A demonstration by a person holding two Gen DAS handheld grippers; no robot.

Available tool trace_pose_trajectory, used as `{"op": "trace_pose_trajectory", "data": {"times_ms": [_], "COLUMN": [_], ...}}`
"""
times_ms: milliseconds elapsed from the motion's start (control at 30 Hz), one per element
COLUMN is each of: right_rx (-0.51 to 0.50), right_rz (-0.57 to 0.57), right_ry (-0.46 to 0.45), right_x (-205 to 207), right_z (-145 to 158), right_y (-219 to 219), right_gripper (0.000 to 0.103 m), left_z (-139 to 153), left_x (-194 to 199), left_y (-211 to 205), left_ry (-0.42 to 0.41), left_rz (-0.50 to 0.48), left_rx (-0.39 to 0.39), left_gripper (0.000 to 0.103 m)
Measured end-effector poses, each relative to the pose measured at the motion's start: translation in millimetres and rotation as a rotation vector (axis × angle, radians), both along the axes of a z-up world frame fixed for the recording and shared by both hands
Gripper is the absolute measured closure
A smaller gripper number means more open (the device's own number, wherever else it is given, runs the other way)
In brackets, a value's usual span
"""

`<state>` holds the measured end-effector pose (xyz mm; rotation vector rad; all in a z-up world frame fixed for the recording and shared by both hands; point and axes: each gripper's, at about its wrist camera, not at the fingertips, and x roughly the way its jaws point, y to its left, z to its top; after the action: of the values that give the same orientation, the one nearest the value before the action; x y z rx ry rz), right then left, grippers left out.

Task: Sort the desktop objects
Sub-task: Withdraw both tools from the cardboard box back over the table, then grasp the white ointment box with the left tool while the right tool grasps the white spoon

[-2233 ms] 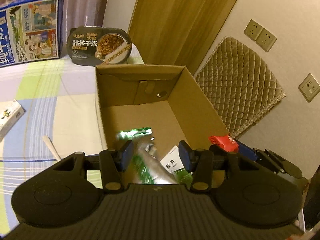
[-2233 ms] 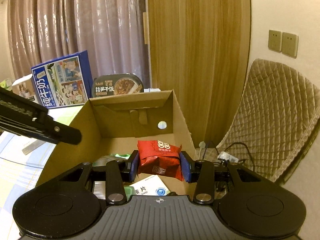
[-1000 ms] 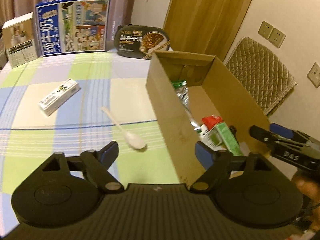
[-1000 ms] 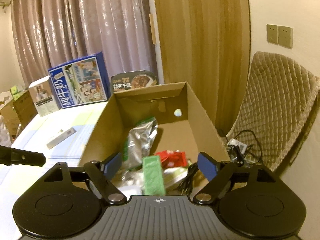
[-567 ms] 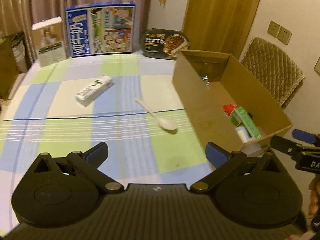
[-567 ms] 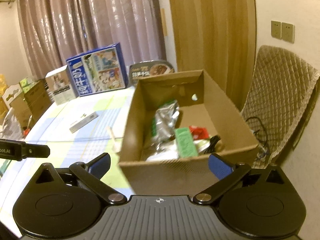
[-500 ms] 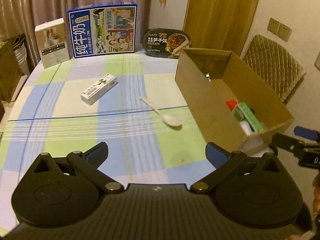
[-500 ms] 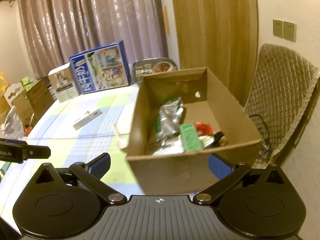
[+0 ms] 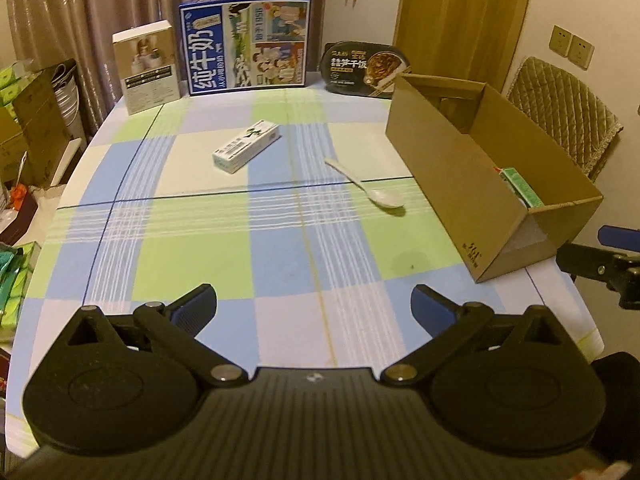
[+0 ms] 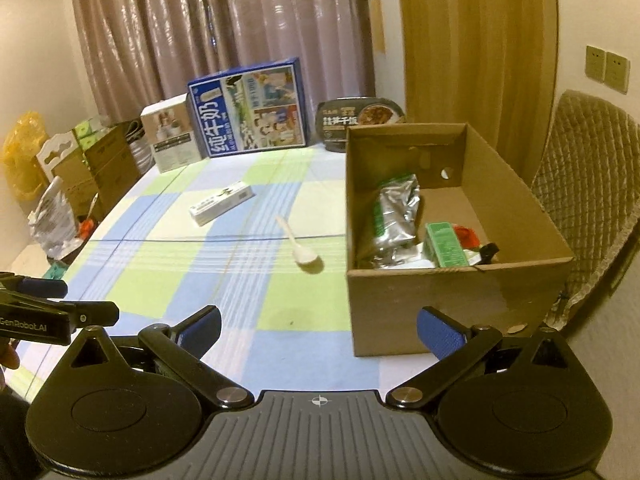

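the desk [image 9: 280, 248] now fills both views as both grippers have pulled back from the cardboard box [image 10: 452, 280], where the red packet [image 10: 468, 236] lies dropped, left hand-held gripper [image 9: 314, 304] and right hand-held gripper [image 10: 318, 326] spread apart and empty, leaving the white carton [image 9: 246, 146] and spoon [image 9: 366, 184] unsorted.

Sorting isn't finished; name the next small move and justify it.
Probably lower the open right gripper toward the white spoon: it lies loose on the tablecloth just beside the cardboard box, nearer than the small white carton, and both grippers hold nothing.
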<state>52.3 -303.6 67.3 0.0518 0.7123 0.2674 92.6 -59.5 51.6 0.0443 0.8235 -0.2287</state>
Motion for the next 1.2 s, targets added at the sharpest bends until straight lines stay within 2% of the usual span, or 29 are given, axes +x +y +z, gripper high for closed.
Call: {"op": "trace_pose_trajectory", "data": {"times_ms": [533,833,1033,1200], "right_rx": [-0.008,-0.007,-0.001,-0.038], "right_rz": [0.049,0.149,0.179,0.178], "right_ry": [0.020,0.016,-0.012,-0.041], "right_x": [-1,4,12,27], "right_z": [-8,-15,-26,-40], "right_y": [20,40,58,76], "right_gripper": [0.002,0.002,0.002,0.002], "left_z": [-1,-3,-7,-14], "left_x": [-6,0,10,22], "left_y": [21,31,40,46], "left_ry": [0.009,0.004,0.003,0.008], "left_rz": [0.006,-0.008,-0.013,-0.027], "left_rx": [-0.016,-0.013,-0.003,0.020], "left_gripper": [0.001,0.001,0.001,0.001]}}
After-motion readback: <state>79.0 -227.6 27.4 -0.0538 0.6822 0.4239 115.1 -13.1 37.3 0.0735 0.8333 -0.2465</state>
